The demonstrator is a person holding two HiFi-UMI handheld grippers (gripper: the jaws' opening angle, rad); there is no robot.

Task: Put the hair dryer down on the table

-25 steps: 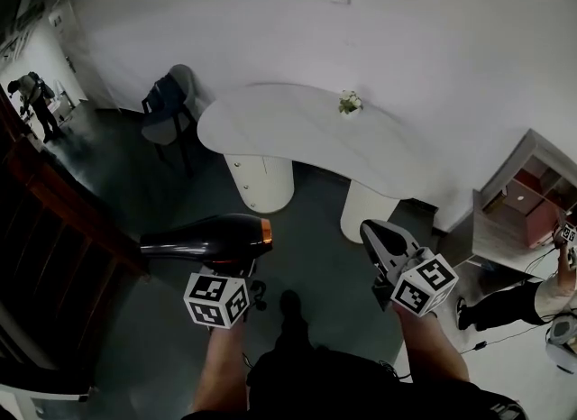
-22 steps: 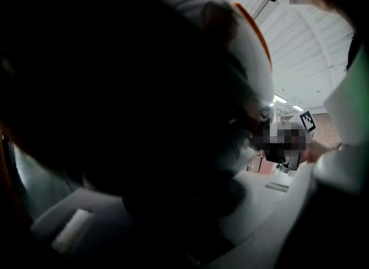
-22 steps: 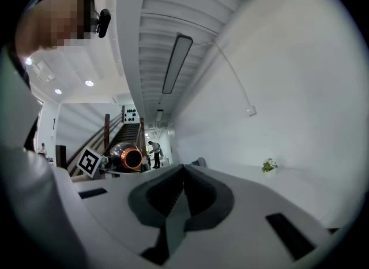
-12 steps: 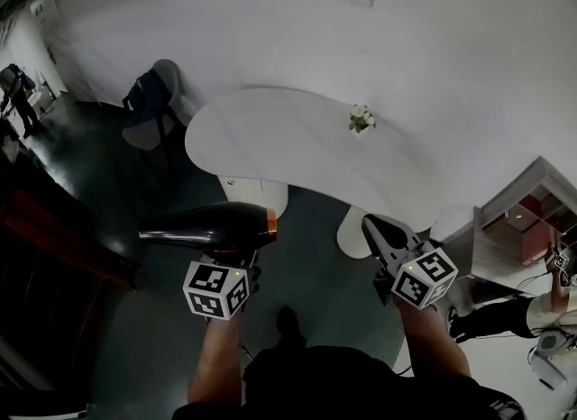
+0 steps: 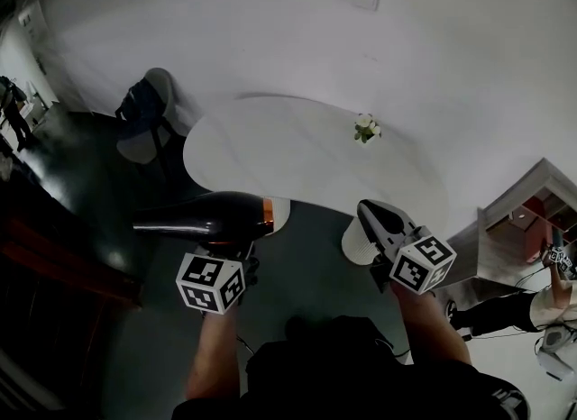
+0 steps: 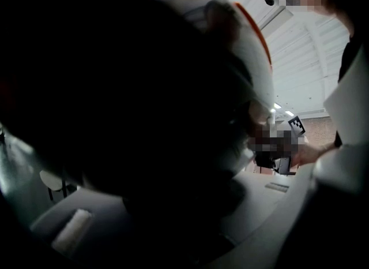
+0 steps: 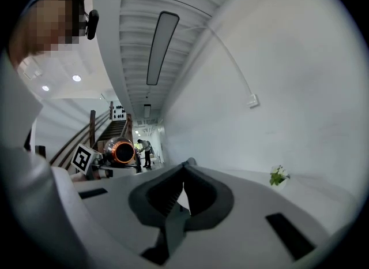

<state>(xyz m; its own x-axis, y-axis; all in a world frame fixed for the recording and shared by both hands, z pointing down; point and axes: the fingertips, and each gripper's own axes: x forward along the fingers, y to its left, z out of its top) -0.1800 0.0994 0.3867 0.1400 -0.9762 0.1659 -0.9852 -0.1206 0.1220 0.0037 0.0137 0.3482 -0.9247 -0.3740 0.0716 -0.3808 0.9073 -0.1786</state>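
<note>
Nearest us, our left gripper point(image 5: 230, 249) is clamped on the handle of the glossy black hair dryer with an orange ring point(image 5: 203, 217). It holds the dryer in the air over the dark floor point(image 5: 306, 265), short of the table. The barrel lies level, its long axis running across the head view. The tapered end points left and the wide orange-ringed end faces right, toward our right gripper point(image 5: 368, 211). That gripper's jaws meet at their tips with nothing between them. Beyond both stands the white kidney-shaped table point(image 5: 270, 148), with a small bunch of white flowers point(image 5: 366, 127) near its far edge. A pale chair with something dark draped on it point(image 5: 149, 112) stands at the table's left end, near the white wall point(image 5: 270, 31).
</note>
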